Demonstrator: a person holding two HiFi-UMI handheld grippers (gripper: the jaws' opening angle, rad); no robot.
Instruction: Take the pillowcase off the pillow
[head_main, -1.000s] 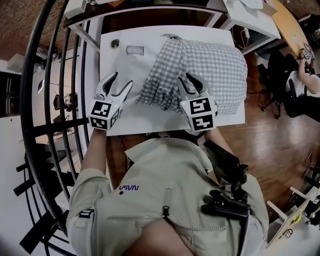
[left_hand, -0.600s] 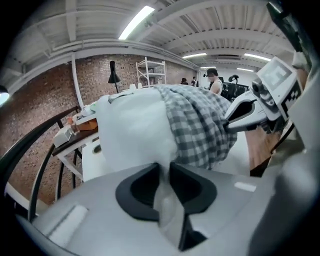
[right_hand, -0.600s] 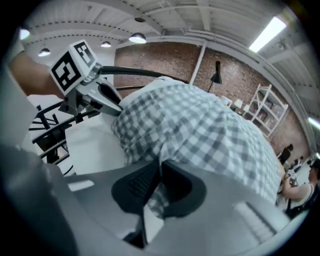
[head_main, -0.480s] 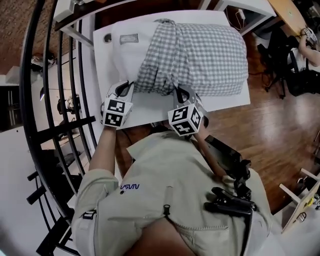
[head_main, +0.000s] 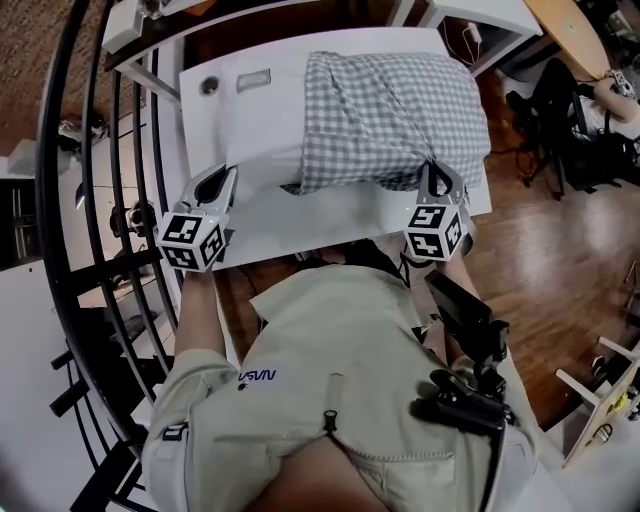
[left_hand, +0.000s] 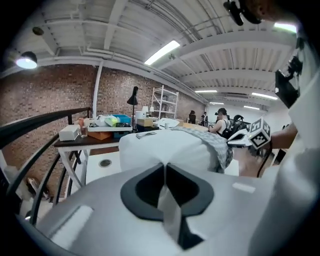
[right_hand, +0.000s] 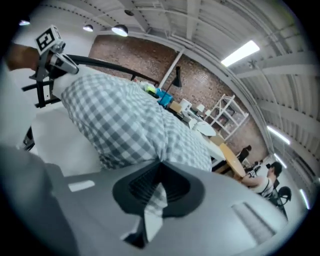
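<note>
Stripping step: my left fingers, just closed, pinch the white pillow at its near left corner on the bench, my right fingers clamp the checked pillowcase at its near right corner; next, probably, draw the pillowcase rightward.

Covered and unreadable parts
Beyond the right gripper, the pillowcase hides most of the pillow; the label ahead of the left gripper is too small to read.
</note>
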